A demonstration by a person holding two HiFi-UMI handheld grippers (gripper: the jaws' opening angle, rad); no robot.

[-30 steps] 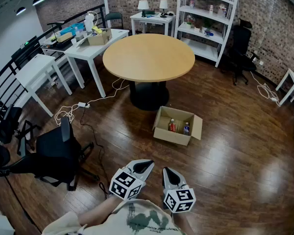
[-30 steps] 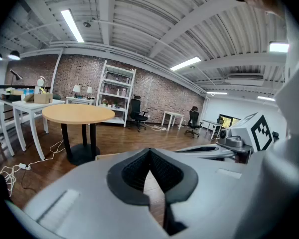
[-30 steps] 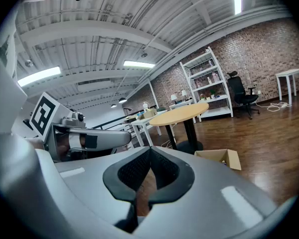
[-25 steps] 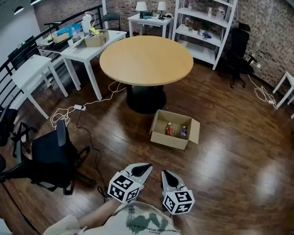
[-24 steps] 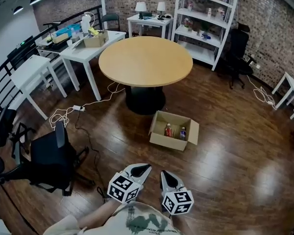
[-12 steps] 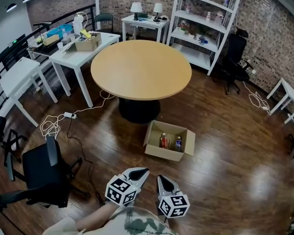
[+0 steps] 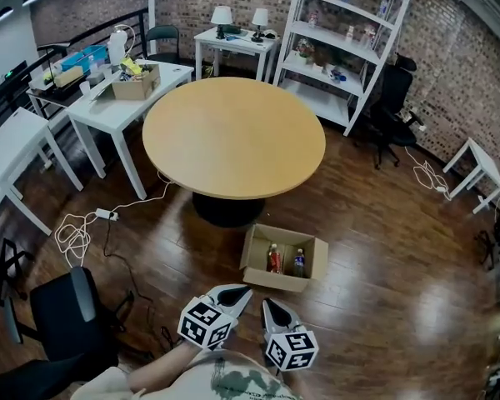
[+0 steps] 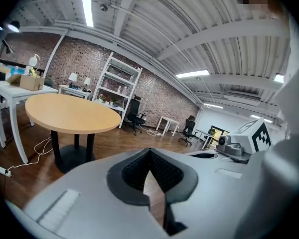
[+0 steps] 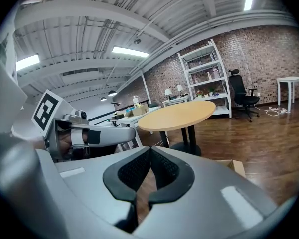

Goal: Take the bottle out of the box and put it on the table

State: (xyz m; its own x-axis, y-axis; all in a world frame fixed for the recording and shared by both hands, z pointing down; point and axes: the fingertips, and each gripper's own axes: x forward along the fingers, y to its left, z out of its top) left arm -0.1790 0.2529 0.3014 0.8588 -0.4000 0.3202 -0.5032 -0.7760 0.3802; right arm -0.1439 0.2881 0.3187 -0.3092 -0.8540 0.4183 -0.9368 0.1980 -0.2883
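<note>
An open cardboard box [image 7: 252,256] stands on the wooden floor in front of the round wooden table [image 7: 233,136]. Two bottles stand upright in it, a red-labelled one [image 7: 274,258] and a blue-labelled one [image 7: 299,262]. My left gripper [image 7: 240,292] and right gripper [image 7: 269,305] are side by side low in the head view, short of the box, both shut and holding nothing. In the left gripper view the left gripper [image 8: 149,153] points past the table [image 8: 72,112]. In the right gripper view the right gripper [image 9: 149,151] has the box's corner [image 9: 234,167] at its right.
A black office chair [image 7: 62,323] stands at the lower left, with cables [image 7: 83,223] on the floor beyond it. White tables [image 7: 125,90] line the left, a white shelf unit [image 7: 342,40] the back wall. Another black chair [image 7: 387,98] and a small white table [image 7: 475,165] are on the right.
Both grippers have moved forward together toward the box and table, which now lie nearer in the head view. Both stay shut and empty.
</note>
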